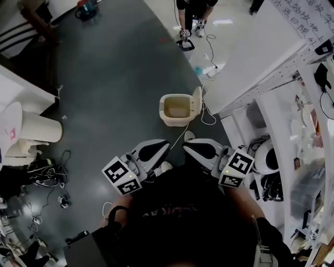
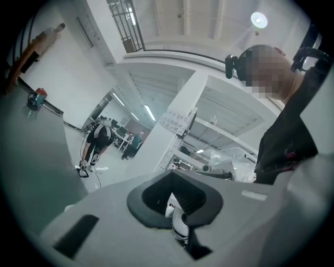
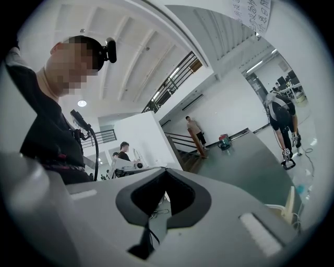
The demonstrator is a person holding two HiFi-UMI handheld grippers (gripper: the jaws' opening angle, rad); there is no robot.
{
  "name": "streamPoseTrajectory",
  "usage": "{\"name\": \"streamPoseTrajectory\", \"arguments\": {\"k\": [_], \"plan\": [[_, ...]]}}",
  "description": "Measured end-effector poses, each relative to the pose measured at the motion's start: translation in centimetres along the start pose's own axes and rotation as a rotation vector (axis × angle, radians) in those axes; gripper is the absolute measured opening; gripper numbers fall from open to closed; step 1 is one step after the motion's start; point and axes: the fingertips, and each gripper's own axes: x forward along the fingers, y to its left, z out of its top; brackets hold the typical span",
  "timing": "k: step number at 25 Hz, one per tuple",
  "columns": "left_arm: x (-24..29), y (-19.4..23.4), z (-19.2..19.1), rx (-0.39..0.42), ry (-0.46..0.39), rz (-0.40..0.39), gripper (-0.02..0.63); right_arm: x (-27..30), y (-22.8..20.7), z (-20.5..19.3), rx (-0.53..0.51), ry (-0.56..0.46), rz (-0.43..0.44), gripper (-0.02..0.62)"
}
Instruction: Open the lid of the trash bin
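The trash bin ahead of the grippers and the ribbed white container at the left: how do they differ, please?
The trash bin is cream, squat and smooth, its lid raised; the ribbed white container is taller and round, its top apparently covered. Both stand on the dark floor.

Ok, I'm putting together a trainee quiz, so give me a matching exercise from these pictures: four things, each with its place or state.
1 lid
2 left gripper
3 white cable
4 person

A lying beside the trash bin
B jaws shut, nothing between
C standing open at the bin's right edge
D bent over, far beyond the bin

Pairs: 1-C, 2-B, 3-A, 4-D
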Motion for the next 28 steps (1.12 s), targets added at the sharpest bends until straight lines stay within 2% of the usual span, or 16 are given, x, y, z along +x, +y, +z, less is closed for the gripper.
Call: {"name": "streamPoseTrajectory", "arguments": {"k": [16, 28], "plan": [[0.1, -0.5, -0.9, -0.025, 0.012, 0.008, 0.003, -1.5, 0.2, -0.9, 0.036, -0.029, -0.002, 0.008], [-0.3, 0.6, -0.4, -0.035, -0.001, 0.025, 0.003, -0.4, -0.1, -1.1, 0.033, -0.002, 0.016, 0.008]]}}
